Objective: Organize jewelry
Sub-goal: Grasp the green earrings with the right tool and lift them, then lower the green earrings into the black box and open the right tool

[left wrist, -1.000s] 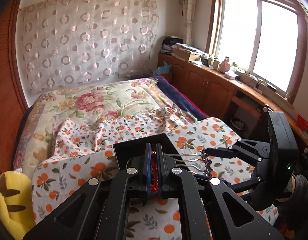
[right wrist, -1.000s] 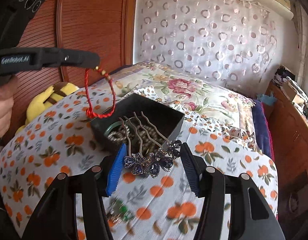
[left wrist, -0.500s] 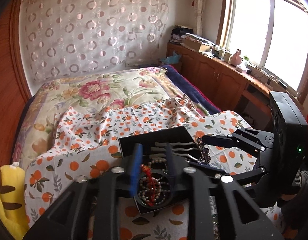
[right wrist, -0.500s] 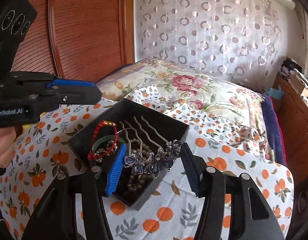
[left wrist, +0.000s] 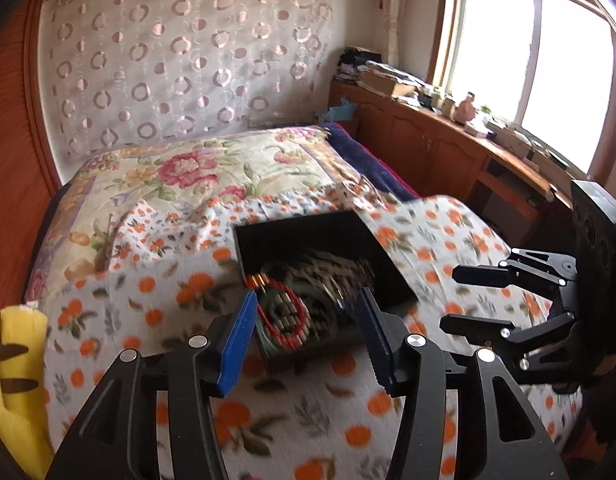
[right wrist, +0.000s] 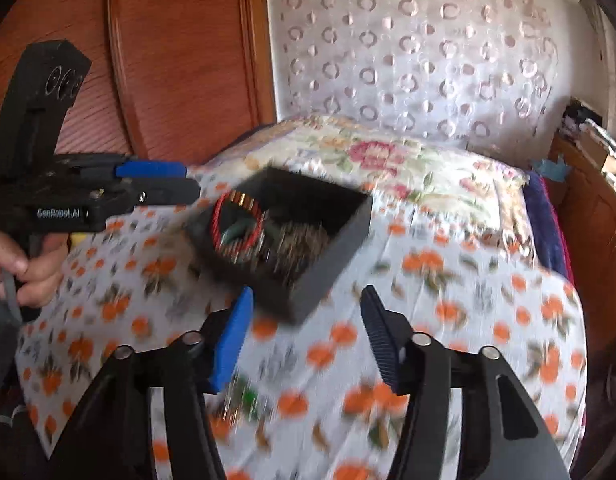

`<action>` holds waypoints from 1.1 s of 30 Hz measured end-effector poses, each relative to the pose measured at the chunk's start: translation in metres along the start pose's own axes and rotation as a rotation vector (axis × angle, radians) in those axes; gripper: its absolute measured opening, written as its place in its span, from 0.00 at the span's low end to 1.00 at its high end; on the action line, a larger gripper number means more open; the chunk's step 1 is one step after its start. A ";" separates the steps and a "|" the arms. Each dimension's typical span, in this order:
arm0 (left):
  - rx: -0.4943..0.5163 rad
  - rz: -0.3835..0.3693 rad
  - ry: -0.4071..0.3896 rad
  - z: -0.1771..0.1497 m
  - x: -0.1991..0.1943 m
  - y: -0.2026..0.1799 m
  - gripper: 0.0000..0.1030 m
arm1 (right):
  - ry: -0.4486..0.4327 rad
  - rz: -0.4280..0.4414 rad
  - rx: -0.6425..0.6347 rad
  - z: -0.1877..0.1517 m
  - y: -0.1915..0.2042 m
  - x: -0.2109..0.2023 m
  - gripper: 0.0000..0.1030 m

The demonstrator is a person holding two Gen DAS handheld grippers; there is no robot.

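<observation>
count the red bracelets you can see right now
1: the red bracelet lies inside the black box on the bed, atop other jewelry. More could be buried underneath.

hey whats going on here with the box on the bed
A person is sorting jewelry into a black box on an orange-print blanket, with tongs in each hand. A red cord bracelet lies in the box on top of beads. The left tongs, over the box, are opening with nothing in them. The right tongs, also empty, are closing. A small green piece lies on the blanket.

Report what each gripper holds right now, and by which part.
Nothing. The left gripper is opening with the red bracelet lying in the black box. The right gripper is closing on nothing.
</observation>
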State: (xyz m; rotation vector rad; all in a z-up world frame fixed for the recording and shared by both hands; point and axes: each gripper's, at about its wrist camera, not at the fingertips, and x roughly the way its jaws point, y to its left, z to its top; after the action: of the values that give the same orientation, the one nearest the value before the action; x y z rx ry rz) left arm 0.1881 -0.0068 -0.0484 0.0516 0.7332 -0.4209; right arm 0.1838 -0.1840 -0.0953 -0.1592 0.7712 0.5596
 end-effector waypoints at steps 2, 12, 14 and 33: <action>0.000 -0.018 0.026 -0.017 0.001 -0.006 0.48 | 0.039 0.025 -0.003 -0.015 0.005 0.003 0.41; 0.005 -0.042 0.122 -0.062 0.014 -0.023 0.48 | 0.156 0.064 -0.026 -0.037 0.026 0.030 0.23; 0.009 -0.052 0.131 -0.065 0.015 -0.028 0.48 | 0.167 0.064 -0.051 -0.038 0.029 0.031 0.07; 0.084 -0.161 0.184 -0.071 0.044 -0.094 0.48 | -0.019 -0.077 0.031 -0.011 -0.016 -0.025 0.07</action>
State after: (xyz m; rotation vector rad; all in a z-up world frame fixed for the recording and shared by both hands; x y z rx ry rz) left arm 0.1354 -0.0951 -0.1211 0.1115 0.9039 -0.6064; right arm 0.1708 -0.2118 -0.0871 -0.1536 0.7522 0.4756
